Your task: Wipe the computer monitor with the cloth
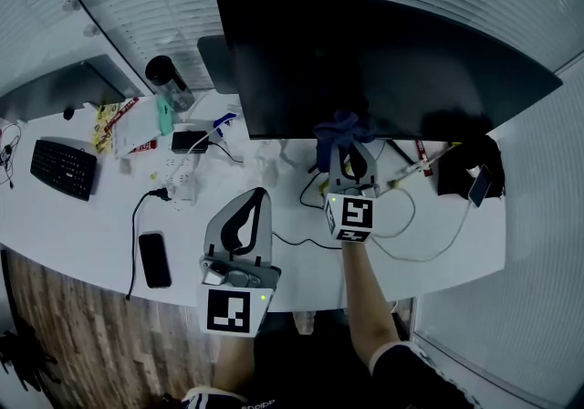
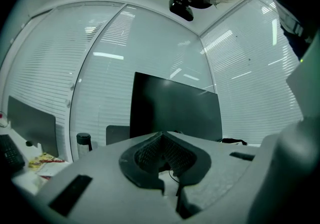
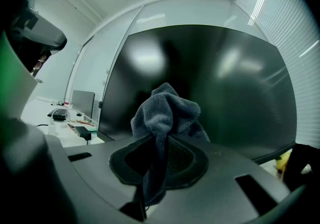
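The dark monitor (image 1: 365, 69) stands at the back of the white desk (image 1: 100, 225), its screen off; it fills the right gripper view (image 3: 215, 83) and shows ahead in the left gripper view (image 2: 175, 110). My right gripper (image 1: 345, 144) is shut on a bunched blue-grey cloth (image 3: 167, 110), and holds it up close to the screen's lower edge; in the head view the cloth (image 1: 342, 129) sits in front of the lower middle of the screen. My left gripper (image 1: 254, 202) hovers lower, over the desk's front, shut and holding nothing (image 2: 161, 140).
A black keyboard (image 1: 64, 168), a phone (image 1: 153, 258), a dark bottle (image 1: 169, 80), a power strip with cables (image 1: 178, 181) and packets (image 1: 119, 124) lie on the left half of the desk. A second monitor (image 1: 55, 92) stands far left. Cables (image 1: 411, 234) and a black object (image 1: 465, 165) sit right.
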A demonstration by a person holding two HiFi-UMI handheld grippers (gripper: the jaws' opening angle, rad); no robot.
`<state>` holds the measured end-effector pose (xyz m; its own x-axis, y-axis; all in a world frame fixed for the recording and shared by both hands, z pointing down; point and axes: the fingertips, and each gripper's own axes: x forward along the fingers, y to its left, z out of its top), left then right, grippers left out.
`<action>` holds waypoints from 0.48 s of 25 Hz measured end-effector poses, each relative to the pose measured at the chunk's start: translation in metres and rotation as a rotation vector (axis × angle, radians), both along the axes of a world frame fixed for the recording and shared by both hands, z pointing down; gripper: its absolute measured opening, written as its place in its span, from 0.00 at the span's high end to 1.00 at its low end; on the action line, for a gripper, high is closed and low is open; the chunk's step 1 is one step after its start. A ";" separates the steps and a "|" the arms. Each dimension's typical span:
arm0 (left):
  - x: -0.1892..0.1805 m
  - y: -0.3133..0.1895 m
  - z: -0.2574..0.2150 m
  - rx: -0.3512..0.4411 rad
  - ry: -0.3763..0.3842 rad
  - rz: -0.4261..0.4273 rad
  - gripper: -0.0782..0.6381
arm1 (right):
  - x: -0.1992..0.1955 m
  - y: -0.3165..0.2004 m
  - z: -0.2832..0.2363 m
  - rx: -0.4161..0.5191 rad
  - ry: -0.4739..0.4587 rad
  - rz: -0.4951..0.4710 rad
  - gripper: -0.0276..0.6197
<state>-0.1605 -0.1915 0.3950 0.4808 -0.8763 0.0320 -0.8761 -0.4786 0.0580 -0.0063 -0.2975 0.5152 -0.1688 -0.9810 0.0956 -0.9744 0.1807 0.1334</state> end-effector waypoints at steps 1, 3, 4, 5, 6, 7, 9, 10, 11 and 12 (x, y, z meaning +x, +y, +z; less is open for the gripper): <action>-0.003 0.000 0.000 -0.001 0.002 -0.002 0.88 | -0.006 0.000 0.000 0.000 -0.002 -0.006 0.89; -0.008 0.000 0.001 -0.001 0.002 -0.005 0.88 | -0.018 -0.001 -0.001 0.001 -0.008 -0.019 0.89; -0.011 0.000 0.001 -0.001 0.003 -0.007 0.88 | -0.023 -0.001 -0.001 0.001 -0.011 -0.025 0.89; -0.013 0.000 0.001 -0.002 0.003 -0.008 0.88 | -0.028 -0.001 -0.001 0.001 -0.014 -0.032 0.89; -0.014 0.000 0.002 -0.003 0.003 -0.010 0.88 | -0.032 -0.001 -0.002 0.002 -0.016 -0.038 0.89; -0.016 0.001 0.002 -0.004 0.002 -0.012 0.88 | -0.037 -0.002 -0.002 0.003 -0.017 -0.044 0.89; -0.019 0.001 0.003 -0.002 0.002 -0.015 0.89 | -0.045 -0.002 -0.003 0.005 -0.022 -0.054 0.89; -0.021 0.002 0.004 -0.002 0.004 -0.017 0.89 | -0.049 -0.001 -0.003 0.006 -0.024 -0.060 0.89; -0.023 0.002 0.005 -0.005 0.008 -0.020 0.88 | -0.054 -0.001 -0.003 0.006 -0.025 -0.067 0.89; -0.025 0.003 0.005 -0.008 0.012 -0.023 0.88 | -0.059 -0.002 -0.002 0.005 -0.024 -0.075 0.89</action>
<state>-0.1852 -0.1889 0.4003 0.4613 -0.8866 0.0331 -0.8859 -0.4582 0.0726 -0.0655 -0.2991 0.5128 -0.2445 -0.9658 0.0860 -0.9610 0.2532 0.1112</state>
